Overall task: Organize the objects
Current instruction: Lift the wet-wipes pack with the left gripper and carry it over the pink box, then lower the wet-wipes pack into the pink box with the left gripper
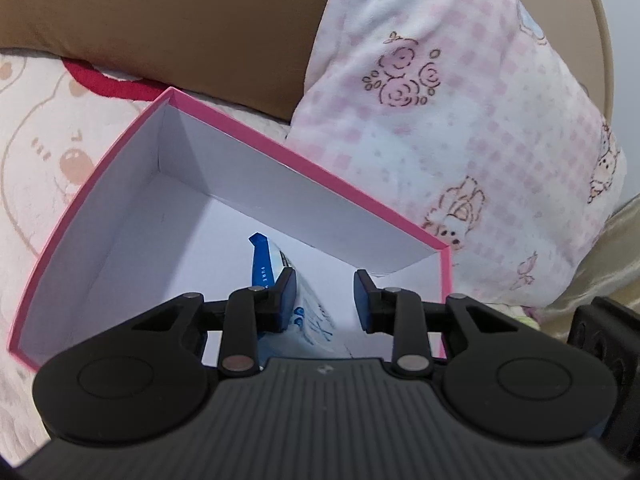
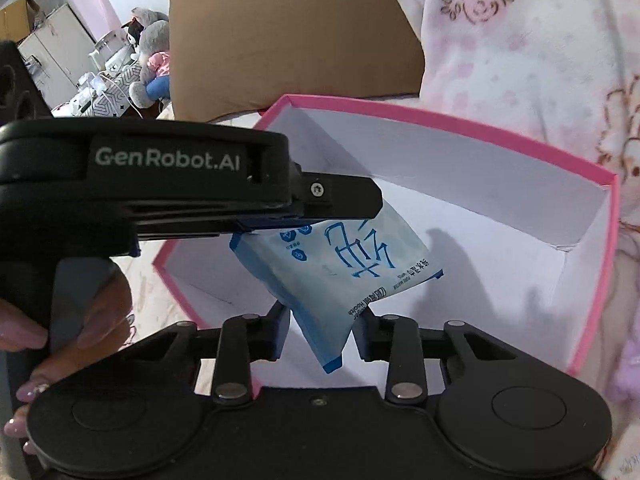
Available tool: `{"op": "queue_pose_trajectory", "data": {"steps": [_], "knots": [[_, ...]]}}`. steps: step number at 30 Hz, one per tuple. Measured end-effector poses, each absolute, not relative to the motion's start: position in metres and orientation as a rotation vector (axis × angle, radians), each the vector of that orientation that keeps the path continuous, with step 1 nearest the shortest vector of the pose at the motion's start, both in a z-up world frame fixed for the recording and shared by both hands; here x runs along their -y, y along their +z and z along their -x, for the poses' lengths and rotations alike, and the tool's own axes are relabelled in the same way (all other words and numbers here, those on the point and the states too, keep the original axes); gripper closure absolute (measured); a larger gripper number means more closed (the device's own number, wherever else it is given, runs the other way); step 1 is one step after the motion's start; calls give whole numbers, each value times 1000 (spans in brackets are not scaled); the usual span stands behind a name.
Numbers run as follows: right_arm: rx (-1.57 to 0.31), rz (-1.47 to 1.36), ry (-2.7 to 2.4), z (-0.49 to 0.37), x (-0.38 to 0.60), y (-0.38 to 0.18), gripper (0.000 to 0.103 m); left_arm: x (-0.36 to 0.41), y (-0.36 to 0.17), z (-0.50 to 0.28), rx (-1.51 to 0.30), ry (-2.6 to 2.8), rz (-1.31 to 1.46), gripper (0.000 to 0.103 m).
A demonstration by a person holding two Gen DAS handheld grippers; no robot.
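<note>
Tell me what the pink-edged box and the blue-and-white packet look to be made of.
Pink-edged box: looks like rigid cardboard, matte white inside with a pink rim; its walls stand straight with sharp folded corners.
Blue-and-white packet: probably soft plastic film, slightly glossy; it bends and sags, with printed lettering and a flat sealed edge.

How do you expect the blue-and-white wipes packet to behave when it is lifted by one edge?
Likely floppy: the wipes packet sags and bends below the left gripper. Probably light, since an edge pinch carries it. Its glossy film may slip.
</note>
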State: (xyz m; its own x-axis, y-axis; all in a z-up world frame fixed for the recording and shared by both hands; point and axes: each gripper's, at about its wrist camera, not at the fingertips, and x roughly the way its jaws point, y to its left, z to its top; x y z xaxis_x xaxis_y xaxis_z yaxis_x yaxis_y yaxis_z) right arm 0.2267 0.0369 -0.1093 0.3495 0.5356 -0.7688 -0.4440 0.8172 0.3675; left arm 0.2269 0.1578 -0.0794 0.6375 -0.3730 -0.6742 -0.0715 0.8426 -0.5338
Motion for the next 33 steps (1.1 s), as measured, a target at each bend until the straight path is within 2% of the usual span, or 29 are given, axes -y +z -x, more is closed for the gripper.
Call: {"op": "queue_pose_trajectory", "data": {"steps": [13, 22, 29, 31, 33], "knots": [[-1052, 77, 656, -228, -63, -128, 69, -160, -109, -231, -921, -102, 549, 76], [-1122, 43, 661, -232, -64, -138, 67, -164, -125, -229, -959, -93, 639, 76], [-1172, 10, 623, -237, -58, -141, 48, -145, -130, -226, -947, -96, 614, 76], [-1183, -18, 620, -239, -56, -141, 48, -145, -132, -226, -948, -96, 617, 76], [-1176, -35, 637, -237, -58, -138, 58, -150, -136, -228, -954, -124, 670, 76]]}}
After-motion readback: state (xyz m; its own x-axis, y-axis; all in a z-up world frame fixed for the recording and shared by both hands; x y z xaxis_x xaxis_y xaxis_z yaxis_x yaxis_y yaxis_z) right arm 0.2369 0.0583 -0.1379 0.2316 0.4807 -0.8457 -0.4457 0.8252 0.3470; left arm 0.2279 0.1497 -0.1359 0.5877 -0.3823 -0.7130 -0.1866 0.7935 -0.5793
